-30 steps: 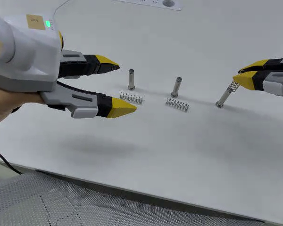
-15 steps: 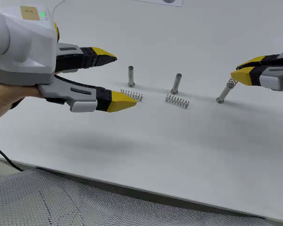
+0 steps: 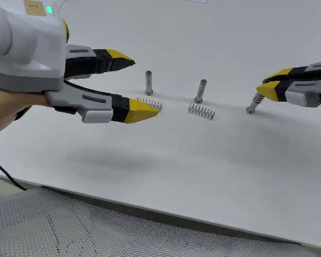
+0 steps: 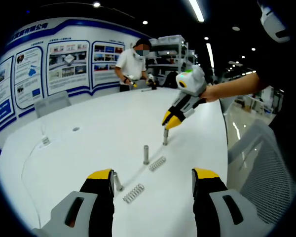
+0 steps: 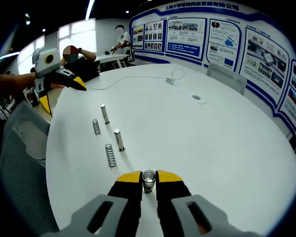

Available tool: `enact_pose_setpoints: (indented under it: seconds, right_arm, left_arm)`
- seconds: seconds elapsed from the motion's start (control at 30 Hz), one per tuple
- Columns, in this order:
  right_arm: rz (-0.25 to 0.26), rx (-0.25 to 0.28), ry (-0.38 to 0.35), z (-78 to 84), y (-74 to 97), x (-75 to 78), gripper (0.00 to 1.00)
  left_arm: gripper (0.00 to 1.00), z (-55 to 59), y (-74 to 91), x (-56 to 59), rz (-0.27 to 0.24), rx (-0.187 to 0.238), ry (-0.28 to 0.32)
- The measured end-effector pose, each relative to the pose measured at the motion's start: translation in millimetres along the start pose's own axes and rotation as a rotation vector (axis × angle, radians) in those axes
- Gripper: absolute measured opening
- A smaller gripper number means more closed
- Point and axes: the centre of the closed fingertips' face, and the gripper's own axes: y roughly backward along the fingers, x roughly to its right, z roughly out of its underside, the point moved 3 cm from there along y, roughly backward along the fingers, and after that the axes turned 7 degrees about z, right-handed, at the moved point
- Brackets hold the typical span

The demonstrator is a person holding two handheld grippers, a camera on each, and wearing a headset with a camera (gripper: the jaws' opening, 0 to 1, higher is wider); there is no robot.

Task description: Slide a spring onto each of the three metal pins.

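Observation:
Three metal pins are on the white table: the left pin (image 3: 148, 82), the middle pin (image 3: 201, 90) and the right pin (image 3: 251, 105), which leans. My right gripper (image 3: 262, 88) is shut on a spring (image 3: 257, 98) threaded over that leaning pin's top; the spring's end (image 5: 148, 180) shows between the jaws. A loose spring (image 3: 201, 111) lies in front of the middle pin. Another spring (image 3: 151, 101) lies by the left pin, partly hidden by my left gripper's lower finger. My left gripper (image 3: 141, 85) is open just above it, with pin (image 4: 117, 181) and spring (image 4: 133, 192) between its jaws.
The white table (image 3: 166, 160) has free room in front of the pins. Its front edge runs along the bottom, with a grey mesh surface (image 3: 69, 230) below it. A cable and socket (image 5: 171, 79) lie far across the table. People stand at the far end (image 4: 133, 64).
My right gripper has carried the spring lower along the leaning pin, closer to its base. My left gripper's lower finger has edged over the left spring. The head view shifted slightly.

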Motion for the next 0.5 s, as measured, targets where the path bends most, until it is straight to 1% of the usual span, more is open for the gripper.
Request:
enact_pose_setpoints:
  seconds: [0.13,0.27,0.5]
  right_arm:
    - [0.005,0.0,0.003,4.9,-3.9,-1.0,0.11]
    - [0.011,-0.008,0.01,6.5,-7.0,-2.9,0.11]
    - [0.017,-0.03,0.032,11.8,-15.4,-5.1,0.11]
  left_arm:
    - [0.65,0.7,0.0,-0.6,0.0,0.002,0.007]
    - [0.65,0.6,-0.5,-0.7,0.003,0.004,0.009]
    - [0.65,-5.0,2.6,-1.6,0.0,0.001,0.003]
